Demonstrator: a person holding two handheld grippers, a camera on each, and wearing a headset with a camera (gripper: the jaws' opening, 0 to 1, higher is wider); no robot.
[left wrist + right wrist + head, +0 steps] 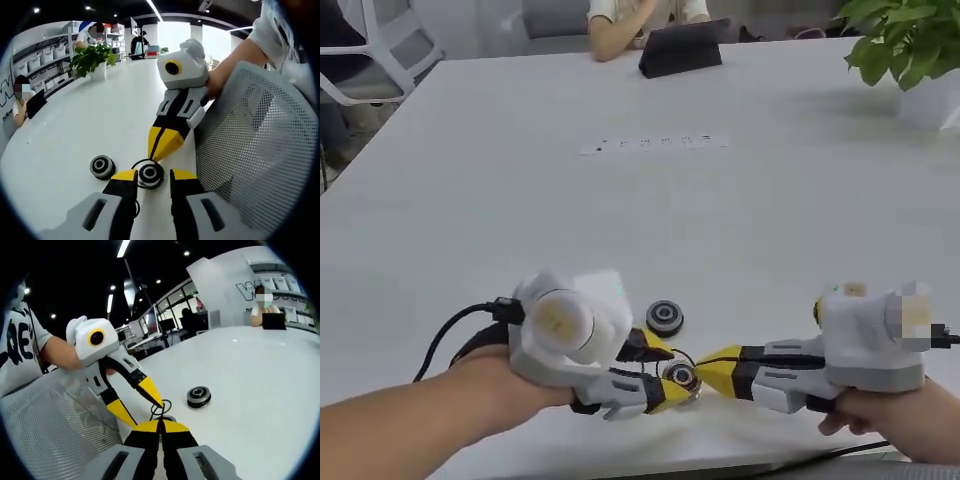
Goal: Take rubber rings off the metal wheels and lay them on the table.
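Near the table (520, 180) edge, the left gripper (672, 368) has a metal wheel (680, 378) between its jaws. The right gripper (708, 372) meets it tip to tip, jaws pinched together, and a thin black rubber ring (692, 353) loops just above the wheel. A second wheel (665, 316) lies just behind; a plant (905, 40) stands far right

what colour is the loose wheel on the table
The loose wheel is black outside, silvery centre; best in left gripper view.

An office: a long white meeting table (520, 200), a mesh chair (260, 140), a potted plant (92, 57) and shelves of bins (45, 55).
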